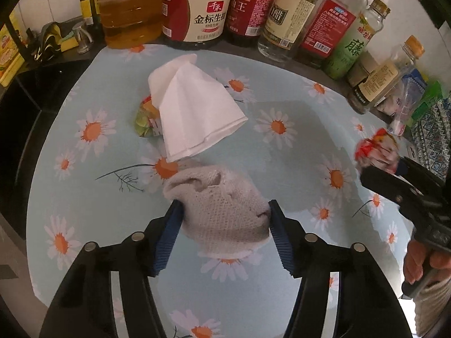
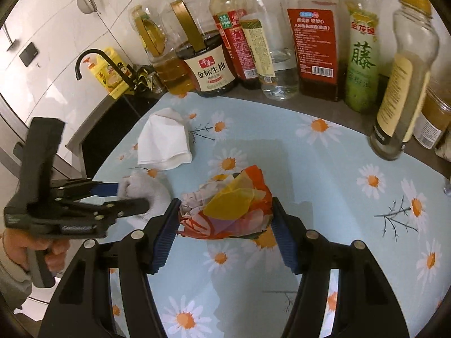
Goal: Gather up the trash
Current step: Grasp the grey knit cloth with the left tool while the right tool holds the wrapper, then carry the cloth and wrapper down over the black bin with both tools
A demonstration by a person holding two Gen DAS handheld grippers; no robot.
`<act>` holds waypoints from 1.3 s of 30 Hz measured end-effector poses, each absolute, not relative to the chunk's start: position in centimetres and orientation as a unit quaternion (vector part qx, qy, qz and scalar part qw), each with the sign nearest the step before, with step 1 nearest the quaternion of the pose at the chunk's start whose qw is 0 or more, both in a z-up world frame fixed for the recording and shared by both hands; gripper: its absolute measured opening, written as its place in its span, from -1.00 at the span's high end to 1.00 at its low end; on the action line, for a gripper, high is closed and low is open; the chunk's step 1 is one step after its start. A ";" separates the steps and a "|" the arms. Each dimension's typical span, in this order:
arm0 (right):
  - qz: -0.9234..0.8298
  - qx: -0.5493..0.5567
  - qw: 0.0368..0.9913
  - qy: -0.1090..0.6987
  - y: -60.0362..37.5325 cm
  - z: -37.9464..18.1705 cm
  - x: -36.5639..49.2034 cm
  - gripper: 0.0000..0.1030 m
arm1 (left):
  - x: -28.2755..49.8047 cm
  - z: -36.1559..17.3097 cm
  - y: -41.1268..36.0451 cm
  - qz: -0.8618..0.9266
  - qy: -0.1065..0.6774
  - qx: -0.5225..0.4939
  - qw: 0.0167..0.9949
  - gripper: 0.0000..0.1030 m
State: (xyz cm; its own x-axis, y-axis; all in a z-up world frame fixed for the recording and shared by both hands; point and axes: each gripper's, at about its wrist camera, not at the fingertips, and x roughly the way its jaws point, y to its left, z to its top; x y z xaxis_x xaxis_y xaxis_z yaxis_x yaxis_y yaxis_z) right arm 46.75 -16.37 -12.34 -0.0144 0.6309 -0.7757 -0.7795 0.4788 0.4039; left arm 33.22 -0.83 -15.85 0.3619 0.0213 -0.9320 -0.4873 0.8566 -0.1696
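My left gripper [image 1: 224, 207] is shut on a grey woven cloth [image 1: 222, 211], held between its blue pads over the daisy-print mat [image 1: 282, 146]. My right gripper [image 2: 225, 204] is shut on a crumpled orange, yellow and white wrapper [image 2: 231, 205]; the wrapper also shows in the left wrist view [image 1: 376, 149]. A white folded tissue [image 1: 194, 109] lies on the mat ahead of the left gripper, partly covering a crumpled green and orange wrapper [image 1: 145, 118]. The tissue [image 2: 163, 140] and the cloth [image 2: 146, 191] also show in the right wrist view.
A row of sauce, oil and vinegar bottles [image 1: 197, 8] lines the back of the counter, also in the right wrist view [image 2: 313, 50]. A black sink with faucet [image 2: 93, 62] lies to the left. A patterned fabric [image 1: 434, 138] sits at the right edge.
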 end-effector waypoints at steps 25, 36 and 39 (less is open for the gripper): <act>0.473 -0.084 0.709 0.515 -16.1 -10.8 40.8 -0.22 | 28.7 -11.9 -1.0 0.100 0.502 -0.183 0.840 0.41; 0.419 -0.055 0.725 0.544 -16.1 -10.3 35.8 -0.22 | 24.1 -9.1 -0.2 0.047 0.466 -0.173 0.866 0.41; 0.406 -0.052 0.731 0.546 -16.0 -10.2 34.2 -0.22 | 22.8 -8.5 0.0 0.035 0.461 -0.169 0.871 0.41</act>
